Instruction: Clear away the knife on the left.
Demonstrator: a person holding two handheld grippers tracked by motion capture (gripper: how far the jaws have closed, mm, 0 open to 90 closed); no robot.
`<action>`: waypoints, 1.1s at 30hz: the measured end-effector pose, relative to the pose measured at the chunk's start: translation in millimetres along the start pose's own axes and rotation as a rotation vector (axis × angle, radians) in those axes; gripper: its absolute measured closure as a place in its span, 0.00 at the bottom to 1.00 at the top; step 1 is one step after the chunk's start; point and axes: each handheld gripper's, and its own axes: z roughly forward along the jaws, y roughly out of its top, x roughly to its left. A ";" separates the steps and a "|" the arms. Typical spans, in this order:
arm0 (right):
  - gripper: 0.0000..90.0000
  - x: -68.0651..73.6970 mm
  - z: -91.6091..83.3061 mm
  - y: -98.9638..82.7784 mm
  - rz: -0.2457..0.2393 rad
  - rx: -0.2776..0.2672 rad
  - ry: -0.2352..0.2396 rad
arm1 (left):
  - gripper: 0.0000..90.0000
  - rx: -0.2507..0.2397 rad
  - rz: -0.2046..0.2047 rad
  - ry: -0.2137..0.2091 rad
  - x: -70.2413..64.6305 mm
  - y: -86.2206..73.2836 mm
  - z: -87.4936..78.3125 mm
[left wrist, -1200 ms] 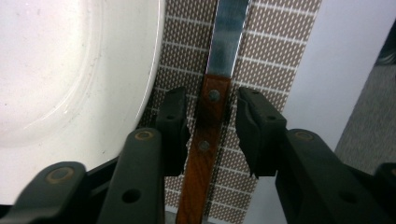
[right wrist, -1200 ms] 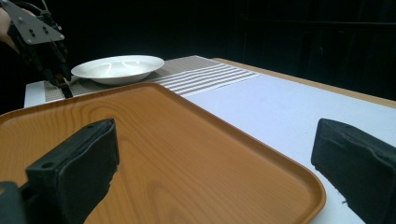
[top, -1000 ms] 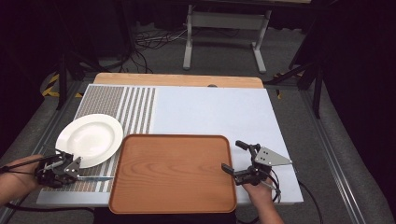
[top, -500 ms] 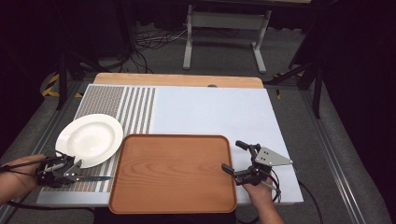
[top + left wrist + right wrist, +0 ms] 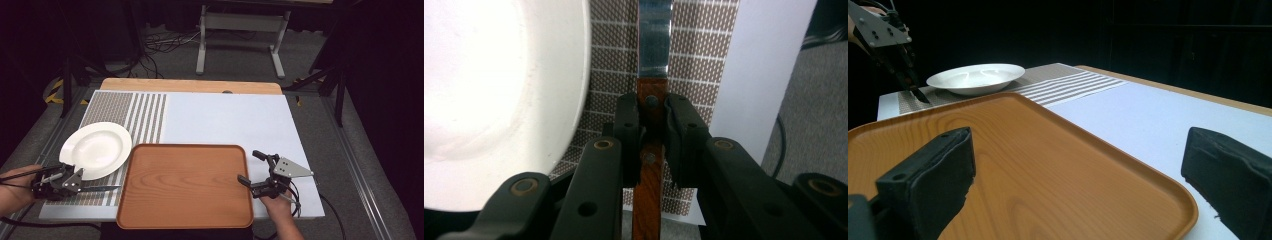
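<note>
Item: knife (image 5: 652, 65), wooden handle, steel blade, lying flat on the patterned mat (image 5: 107, 107) at the tabletop (image 5: 225, 120) near-left corner, just beside the white plate (image 5: 96, 149). Blade tip cut off at the top of the left gripper view; handle butt hidden beneath the jaws; in the high view the knife is a thin dark sliver, hard to make out. Left hand-held gripper (image 5: 652, 117): clenched on the knife handle at its riveted part, pads pressing both sides. Plate rim close along one side of the blade, overexposed, its near edge cut off. Mat edge and bare tabletop on the other side, then the tabletop's edge and floor. Right hand-held gripper (image 5: 255, 170): released, jaws wide apart, straddling the right rim of the wooden tray (image 5: 185, 185) with nothing between the pads. Tray's near edge overhangs the tabletop front. Open room: bare pale surface behind the tray and right of the mat.
</note>
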 end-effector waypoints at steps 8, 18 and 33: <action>0.02 0.0 -0.1 0.0 0.000 -0.002 -0.001 | 0.87 -0.058 -0.086 -0.008 3.5 3.9 -20.3; 0.02 -0.2 -0.9 0.2 0.002 -0.003 -0.004 | 0.87 -0.123 -0.225 -0.041 7.8 16.1 -36.3; 0.02 0.1 -0.3 0.1 -0.006 0.001 0.001 | 0.87 -0.235 -0.400 -0.111 13.1 30.6 -51.4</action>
